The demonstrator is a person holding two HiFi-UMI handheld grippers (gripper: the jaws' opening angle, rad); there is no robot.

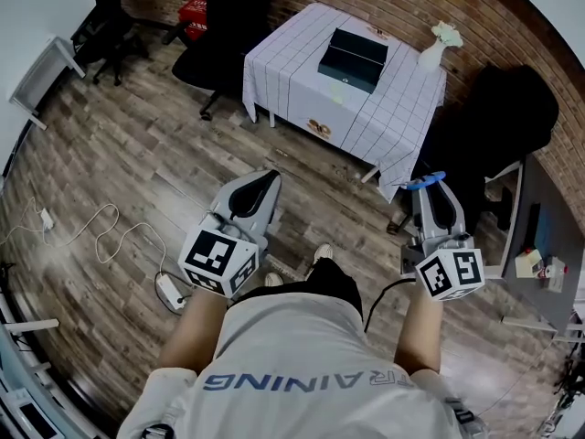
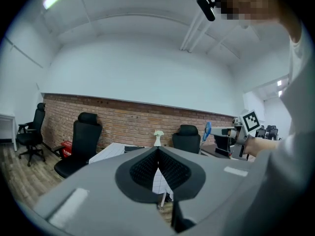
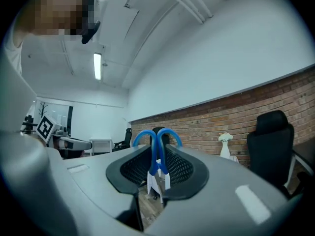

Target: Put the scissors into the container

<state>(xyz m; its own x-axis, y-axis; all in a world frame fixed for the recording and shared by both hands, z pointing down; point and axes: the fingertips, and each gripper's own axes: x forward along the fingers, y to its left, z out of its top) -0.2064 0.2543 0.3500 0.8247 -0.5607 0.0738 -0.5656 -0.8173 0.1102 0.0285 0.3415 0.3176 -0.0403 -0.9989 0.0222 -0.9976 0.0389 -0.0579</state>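
Blue-handled scissors [image 3: 156, 146] stand upright between the black pads of my right gripper [image 3: 157, 168], which is shut on them, handle loops sticking out above the pads. From the head view the scissors [image 1: 426, 181] show as a blue tip at the front of the right gripper [image 1: 430, 188]. My left gripper [image 2: 158, 154] has its pads meeting at the tips with nothing between them; it is held low at the left [image 1: 263, 181]. The container [image 1: 353, 59], a dark open box, sits on the white checked table [image 1: 292, 76] ahead, well beyond both grippers.
A white vase [image 1: 437, 48] stands at the table's far right corner. Black office chairs [image 1: 228, 26] stand behind the table by the brick wall, another [image 1: 498, 122] to the right. A desk [image 1: 539, 245] with small items is at right. A white cable [image 1: 101, 231] lies on the wooden floor at left.
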